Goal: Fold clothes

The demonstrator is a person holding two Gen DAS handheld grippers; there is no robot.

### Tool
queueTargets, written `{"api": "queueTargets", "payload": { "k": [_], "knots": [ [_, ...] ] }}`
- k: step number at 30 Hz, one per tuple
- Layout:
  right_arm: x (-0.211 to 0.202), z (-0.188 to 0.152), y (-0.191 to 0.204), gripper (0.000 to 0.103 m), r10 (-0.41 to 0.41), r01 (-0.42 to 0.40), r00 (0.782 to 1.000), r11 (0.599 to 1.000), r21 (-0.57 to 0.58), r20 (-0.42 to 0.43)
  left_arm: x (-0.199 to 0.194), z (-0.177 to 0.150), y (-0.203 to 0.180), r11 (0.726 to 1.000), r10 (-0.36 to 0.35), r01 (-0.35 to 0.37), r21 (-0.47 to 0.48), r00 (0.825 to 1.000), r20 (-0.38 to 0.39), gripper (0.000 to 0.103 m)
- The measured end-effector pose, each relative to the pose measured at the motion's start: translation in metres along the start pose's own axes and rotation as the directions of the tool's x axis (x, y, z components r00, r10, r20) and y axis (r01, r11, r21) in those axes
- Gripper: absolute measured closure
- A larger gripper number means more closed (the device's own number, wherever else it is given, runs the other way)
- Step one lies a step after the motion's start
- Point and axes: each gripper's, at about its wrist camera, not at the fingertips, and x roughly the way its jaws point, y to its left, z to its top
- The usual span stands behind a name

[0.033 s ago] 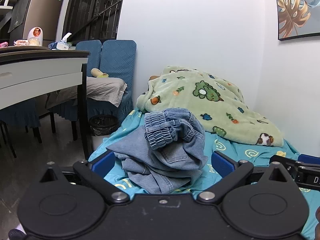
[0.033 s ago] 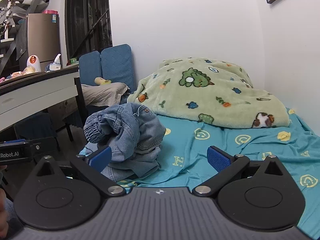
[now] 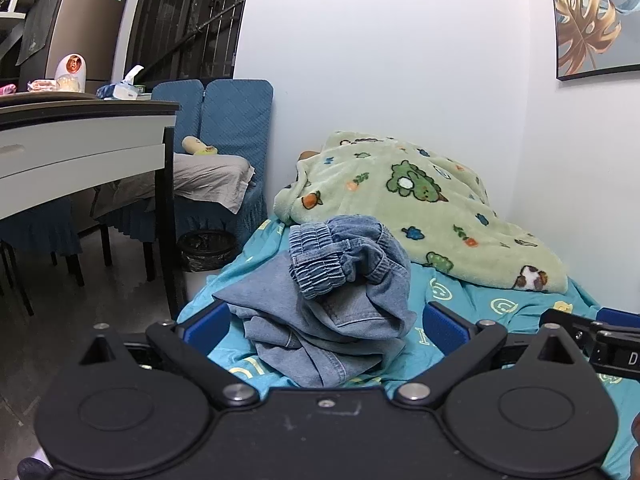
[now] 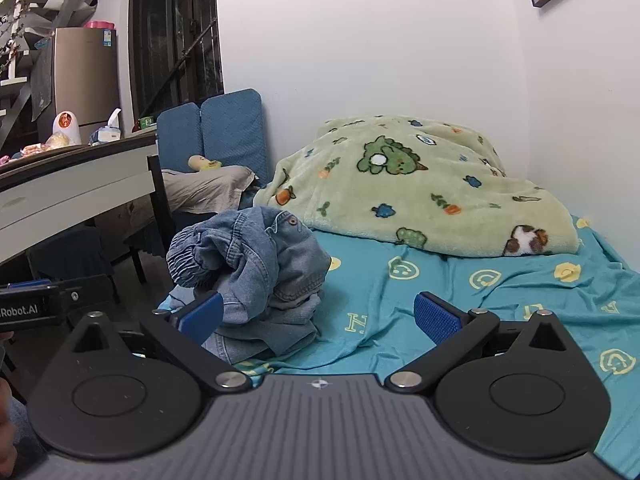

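A crumpled pile of light blue denim jeans (image 3: pixel 340 280) lies near the front left corner of the bed, its elastic waistband bunched on top. In the left wrist view my left gripper (image 3: pixel 326 324) is open just in front of the pile, with a blue pad on each side of it and nothing held. In the right wrist view the jeans (image 4: pixel 256 256) sit to the left. My right gripper (image 4: pixel 319 316) is open over the teal sheet, its left pad at the edge of the denim. Each gripper's body shows at the edge of the other's view.
The teal bed sheet (image 4: pixel 440 280) with yellow smiley prints is wrinkled. A green cartoon blanket (image 3: pixel 400 200) is heaped at the far end against the wall. Left of the bed stand a black bin (image 3: pixel 206 250), a white desk (image 3: pixel 80 148) and blue-covered chairs (image 3: pixel 236 120).
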Motion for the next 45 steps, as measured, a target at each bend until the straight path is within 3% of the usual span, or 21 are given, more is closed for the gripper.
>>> {"api": "queueTargets", "payload": {
  "k": [32, 45],
  "knots": [
    [0.007, -0.005, -0.005, 0.0, 0.016, -0.016, 1.0, 1.0, 0.014, 0.003, 0.008, -0.002, -0.004, 1.0, -0.025, 0.025, 0.012, 0.999, -0.034, 0.0],
    [0.009, -0.007, -0.008, 0.0, -0.024, 0.024, 1.0, 1.0, 0.011, 0.017, 0.012, -0.002, -0.002, 1.0, -0.027, 0.027, -0.003, 0.998, -0.058, 0.0]
  ]
}}
